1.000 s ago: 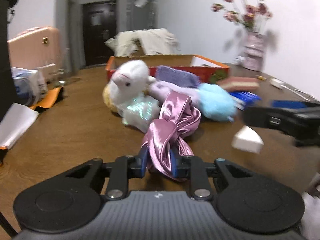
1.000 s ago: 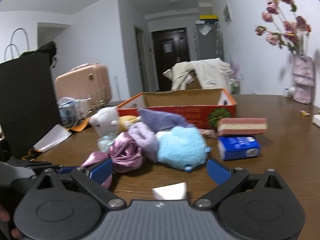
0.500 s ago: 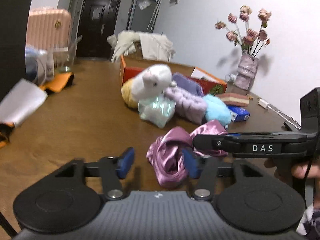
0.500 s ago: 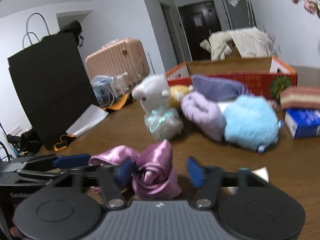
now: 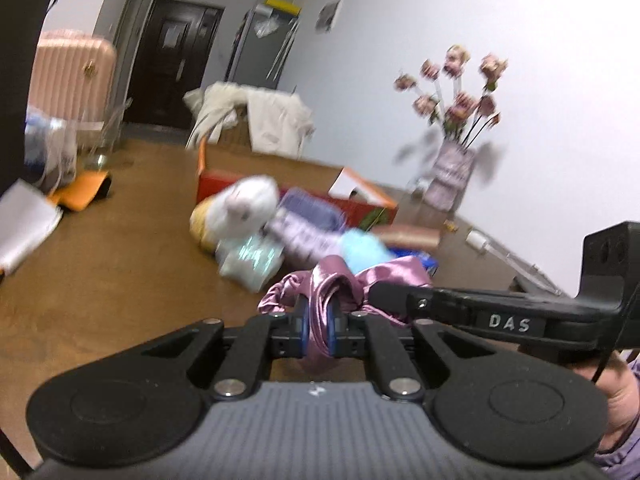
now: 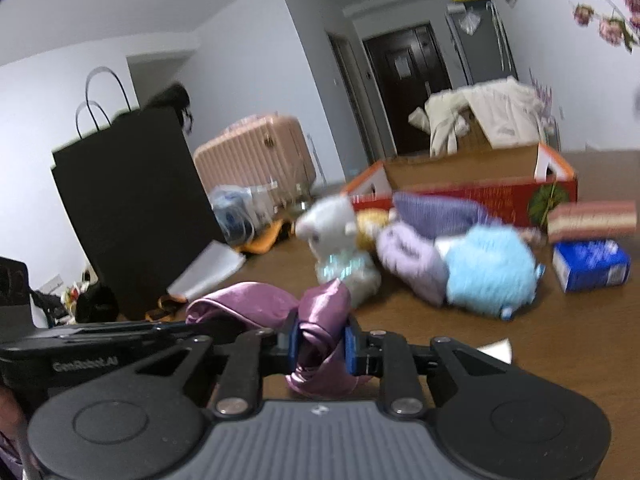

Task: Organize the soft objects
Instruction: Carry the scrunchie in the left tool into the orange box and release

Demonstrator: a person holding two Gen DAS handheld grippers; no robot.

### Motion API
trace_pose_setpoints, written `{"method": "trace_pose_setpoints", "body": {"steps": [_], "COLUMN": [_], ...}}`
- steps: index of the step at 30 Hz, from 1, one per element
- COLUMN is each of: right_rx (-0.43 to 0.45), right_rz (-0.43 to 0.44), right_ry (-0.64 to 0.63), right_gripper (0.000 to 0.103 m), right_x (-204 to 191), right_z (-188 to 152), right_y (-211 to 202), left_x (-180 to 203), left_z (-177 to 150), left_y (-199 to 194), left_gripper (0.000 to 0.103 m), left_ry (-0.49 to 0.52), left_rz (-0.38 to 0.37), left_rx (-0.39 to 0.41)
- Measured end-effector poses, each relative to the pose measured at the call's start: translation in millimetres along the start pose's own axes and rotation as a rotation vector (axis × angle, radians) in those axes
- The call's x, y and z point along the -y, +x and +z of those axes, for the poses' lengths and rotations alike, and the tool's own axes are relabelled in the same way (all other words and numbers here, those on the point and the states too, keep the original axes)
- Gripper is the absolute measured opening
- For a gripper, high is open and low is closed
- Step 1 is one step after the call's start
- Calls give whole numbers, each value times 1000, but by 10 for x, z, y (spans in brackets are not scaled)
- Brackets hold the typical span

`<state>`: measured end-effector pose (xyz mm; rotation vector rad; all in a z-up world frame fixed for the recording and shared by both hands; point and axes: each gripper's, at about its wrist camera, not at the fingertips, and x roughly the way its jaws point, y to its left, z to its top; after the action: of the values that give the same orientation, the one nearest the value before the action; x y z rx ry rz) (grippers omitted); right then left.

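Pink satin cloth (image 5: 320, 312) between both closed tongs.

A pink suitcase (image 6: 256, 152) stands behind a black paper bag (image 6: 132, 208) (2 looped handles). A vase of pink flowers (image 5: 450, 168) sits near the wall; a blue packet (image 6: 590, 264) lies on the wooden table (image 5: 112, 272).
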<state>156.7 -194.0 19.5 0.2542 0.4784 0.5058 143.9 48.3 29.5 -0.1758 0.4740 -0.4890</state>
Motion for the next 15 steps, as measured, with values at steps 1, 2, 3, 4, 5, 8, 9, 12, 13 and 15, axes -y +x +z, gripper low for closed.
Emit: {"method": "trace_pose_setpoints", "body": {"steps": [1, 2, 3, 4, 5, 8, 9, 12, 13, 15], "right_rx": [14, 24, 32, 40, 44, 46, 48, 70, 80, 88], "right_rz": [-2, -5, -7, -10, -13, -24, -28, -15, -7, 3], "right_ry": [-2, 1, 3, 5, 9, 7, 4, -4, -4, -5], "right_gripper": [21, 21, 21, 21, 21, 21, 21, 21, 21, 21], "right_x": [8, 17, 29, 35, 49, 74, 79, 91, 115, 181], "right_z": [28, 50, 68, 83, 92, 115, 138, 246, 308, 481], "right_y": [-29, -52, -71, -78, -86, -83, -82, -80, -69, 3], "left_x": [39, 78, 122, 148, 160, 185, 182, 164, 159, 130], "left_z": [38, 73, 98, 109, 123, 155, 170, 306, 372, 565], "left_y": [-4, -3, 2, 9, 24, 95, 124, 181, 202, 282], "left_gripper": [9, 9, 9, 9, 9, 9, 9, 9, 9, 9], "left_ry": [6, 15, 27, 35, 38, 42, 41, 37, 40, 48], "left_rz": [-3, -1, 0, -6, -11, -11, -9, -18, -22, -33], "left_rx": [5, 6, 8, 10, 9, -1, -3, 15, 25, 41]}}
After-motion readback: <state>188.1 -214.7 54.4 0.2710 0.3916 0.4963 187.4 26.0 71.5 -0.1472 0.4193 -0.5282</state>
